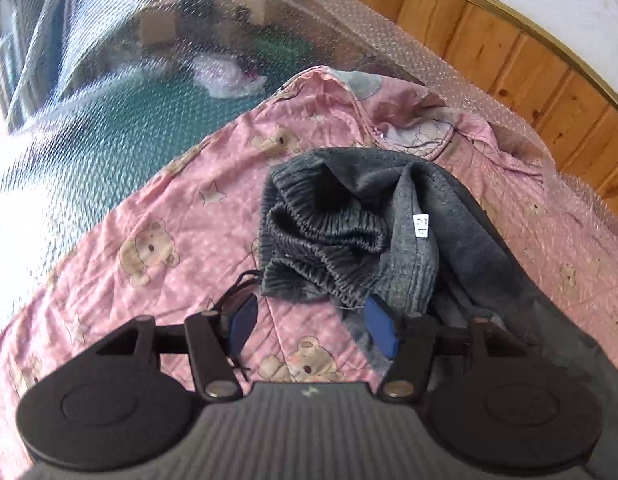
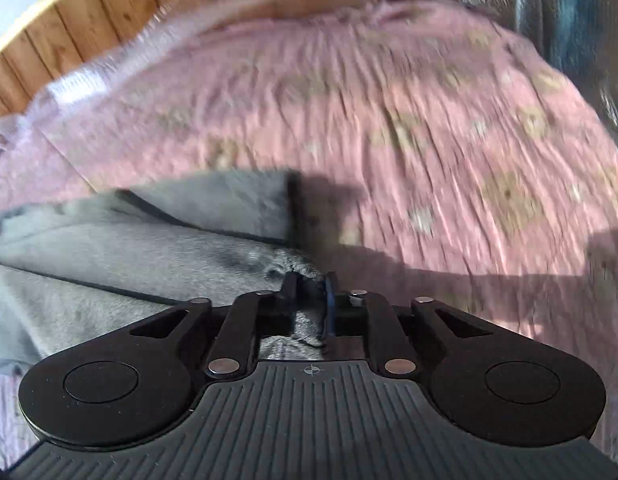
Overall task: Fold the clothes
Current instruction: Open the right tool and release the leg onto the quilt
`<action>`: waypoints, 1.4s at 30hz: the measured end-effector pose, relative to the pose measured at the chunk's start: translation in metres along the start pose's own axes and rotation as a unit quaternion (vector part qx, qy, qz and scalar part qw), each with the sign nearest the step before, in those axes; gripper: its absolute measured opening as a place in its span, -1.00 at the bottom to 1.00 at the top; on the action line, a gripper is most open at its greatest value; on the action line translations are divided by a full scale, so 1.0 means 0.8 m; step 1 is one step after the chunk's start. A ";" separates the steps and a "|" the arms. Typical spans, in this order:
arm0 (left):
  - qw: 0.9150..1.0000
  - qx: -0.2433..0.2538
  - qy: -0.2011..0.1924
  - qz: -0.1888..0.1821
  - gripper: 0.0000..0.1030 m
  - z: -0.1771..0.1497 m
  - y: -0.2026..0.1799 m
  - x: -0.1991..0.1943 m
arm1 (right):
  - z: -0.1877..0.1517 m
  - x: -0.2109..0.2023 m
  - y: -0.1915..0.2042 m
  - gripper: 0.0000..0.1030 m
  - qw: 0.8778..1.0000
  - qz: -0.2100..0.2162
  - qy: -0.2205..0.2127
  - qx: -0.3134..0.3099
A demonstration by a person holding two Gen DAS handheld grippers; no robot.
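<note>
Grey sweatpants (image 1: 349,224) lie bunched on a pink bear-print sheet (image 1: 169,248), with the ribbed elastic waistband up and a white size tag (image 1: 422,225) showing. A black drawstring (image 1: 237,284) trails by the left finger. My left gripper (image 1: 309,320) is open just in front of the waistband; its right blue pad (image 1: 383,326) touches the grey cloth. In the right wrist view the grey pants (image 2: 129,248) spread to the left over the pink sheet (image 2: 389,120). My right gripper (image 2: 311,292) is shut on a fold of the grey cloth. That view is motion-blurred.
A wooden panelled wall (image 1: 509,64) with a brass-coloured trim runs behind the bed. Bubble wrap (image 1: 109,112) covers a green surface and boxes at the far left. A crumpled pink pillow or bedding (image 1: 409,120) lies behind the pants.
</note>
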State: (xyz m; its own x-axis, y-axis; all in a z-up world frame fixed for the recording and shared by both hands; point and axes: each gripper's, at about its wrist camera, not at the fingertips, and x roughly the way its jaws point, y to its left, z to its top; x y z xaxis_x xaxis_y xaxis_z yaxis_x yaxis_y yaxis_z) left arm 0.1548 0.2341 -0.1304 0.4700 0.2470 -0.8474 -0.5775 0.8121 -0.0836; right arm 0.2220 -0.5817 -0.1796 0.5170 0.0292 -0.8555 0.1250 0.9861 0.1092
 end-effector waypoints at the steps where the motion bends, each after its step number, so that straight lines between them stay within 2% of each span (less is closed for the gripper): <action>1: 1.000 0.029 -0.007 0.006 0.26 0.000 -0.007 0.003 | -0.012 0.002 -0.003 -0.22 1.000 -0.012 -0.007 0.025; 2: 0.998 0.061 -0.015 0.011 0.29 -0.001 -0.015 0.006 | -0.023 0.002 -0.006 -0.05 0.998 -0.024 -0.015 0.051; 3: 0.995 0.098 -0.024 0.010 0.32 -0.004 -0.025 0.010 | -0.030 -0.009 -0.007 -0.01 0.995 -0.031 -0.033 0.086; 4: 0.991 0.130 -0.032 0.004 0.34 -0.008 -0.034 0.014 | -0.038 -0.020 -0.007 0.00 0.991 -0.038 -0.050 0.118; 6: 0.983 0.179 -0.044 -0.008 0.40 -0.014 -0.050 0.027 | -0.052 -0.042 0.004 0.01 0.986 -0.058 -0.070 0.142; 8: 0.973 0.226 -0.057 -0.012 0.39 -0.021 -0.066 0.046 | -0.063 -0.060 0.024 0.02 0.985 -0.072 -0.079 0.138; 10: 0.965 0.252 -0.070 -0.021 0.33 -0.021 -0.070 0.055 | -0.076 -0.080 0.045 0.04 0.984 -0.081 -0.080 0.135; 14: 0.960 0.259 -0.075 -0.070 0.37 -0.011 -0.047 0.047 | -0.102 -0.116 0.087 0.08 0.981 -0.096 -0.086 0.143; 16: 0.955 0.270 -0.087 -0.082 0.39 -0.011 -0.029 0.042 | -0.115 -0.130 0.112 0.09 0.981 -0.097 -0.090 0.144; 18: 0.941 0.310 -0.112 -0.076 0.39 -0.015 -0.016 0.036 | -0.129 -0.142 0.139 0.15 0.980 -0.094 -0.095 0.148; 20: 0.917 0.366 -0.137 -0.074 0.39 -0.019 -0.007 0.031 | -0.141 -0.148 0.167 0.24 0.981 -0.089 -0.094 0.147; 22: 0.886 0.428 -0.160 -0.079 0.39 -0.024 -0.002 0.023 | -0.152 -0.149 0.194 0.27 0.982 -0.083 -0.089 0.142; 24: 0.866 0.461 -0.179 -0.075 0.39 -0.019 0.002 0.019 | -0.162 -0.149 0.221 0.27 0.984 -0.077 -0.084 0.137; 25: 0.867 0.458 -0.181 -0.075 0.39 -0.011 0.005 0.018 | -0.167 -0.150 0.235 0.27 0.985 -0.074 -0.082 0.135; 26: 0.877 0.440 -0.175 -0.077 0.41 0.001 0.009 0.020 | -0.172 -0.150 0.249 0.27 0.985 -0.071 -0.079 0.133; 27: 0.893 0.412 -0.162 -0.082 0.41 0.017 0.016 0.025 | -0.177 -0.150 0.262 0.27 0.986 -0.068 -0.077 0.130; 29: 0.935 0.316 -0.111 -0.119 0.41 0.051 0.037 0.046 | -0.188 -0.151 0.290 0.27 0.987 -0.062 -0.072 0.125; 30: 0.954 0.240 -0.064 -0.165 0.41 0.068 0.055 0.067 | -0.193 -0.151 0.303 0.27 0.988 -0.060 -0.070 0.123; 31: 0.964 0.160 -0.016 -0.211 0.40 0.084 0.073 0.088 | -0.197 -0.151 0.317 0.29 0.989 -0.057 -0.067 0.120; 32: 0.964 0.102 0.014 -0.244 0.38 0.090 0.084 0.103 | -0.197 -0.150 0.327 0.29 0.990 -0.055 -0.065 0.110; 33: 0.959 0.045 0.042 -0.276 0.36 0.094 0.095 0.119 | -0.197 -0.150 0.337 0.29 0.992 -0.054 -0.063 0.100; 34: 0.953 0.019 0.055 -0.297 0.30 0.095 0.099 0.129 | -0.197 -0.150 0.343 0.29 0.992 -0.055 -0.062 0.097; 35: 0.952 0.017 0.055 -0.302 -0.32 0.099 0.098 0.135 | -0.198 -0.151 0.348 0.29 0.992 -0.053 -0.061 0.096; 36: 0.951 0.018 0.054 -0.305 -0.85 0.102 0.096 0.140 | -0.198 -0.151 0.353 0.29 0.992 -0.051 -0.059 0.095; 38: 0.944 0.022 0.039 -0.328 -0.88 0.123 0.093 0.137 | -0.201 -0.152 0.359 0.29 0.993 -0.048 -0.054 0.093; 39: 0.942 0.005 0.027 -0.336 -0.88 0.143 0.095 0.138 | -0.204 -0.152 0.360 0.29 0.993 -0.048 -0.050 0.092; 41: 0.937 -0.070 0.019 -0.343 -0.87 0.179 0.111 0.151 | -0.211 -0.151 0.360 0.29 0.993 -0.053 -0.043 0.095; 42: 0.932 -0.113 0.027 -0.344 -0.86 0.198 0.119 0.168 | -0.215 -0.149 0.361 0.29 0.993 -0.052 -0.037 0.098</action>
State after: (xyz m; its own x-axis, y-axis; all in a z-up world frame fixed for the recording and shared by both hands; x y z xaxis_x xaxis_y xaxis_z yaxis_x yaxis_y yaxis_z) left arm 0.2689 0.4280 -0.1691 0.7506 -0.3231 -0.5763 -0.2798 0.6348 -0.7203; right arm 0.0512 -0.2719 -0.1333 0.5530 -0.0906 -0.8282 0.3403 0.9319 0.1252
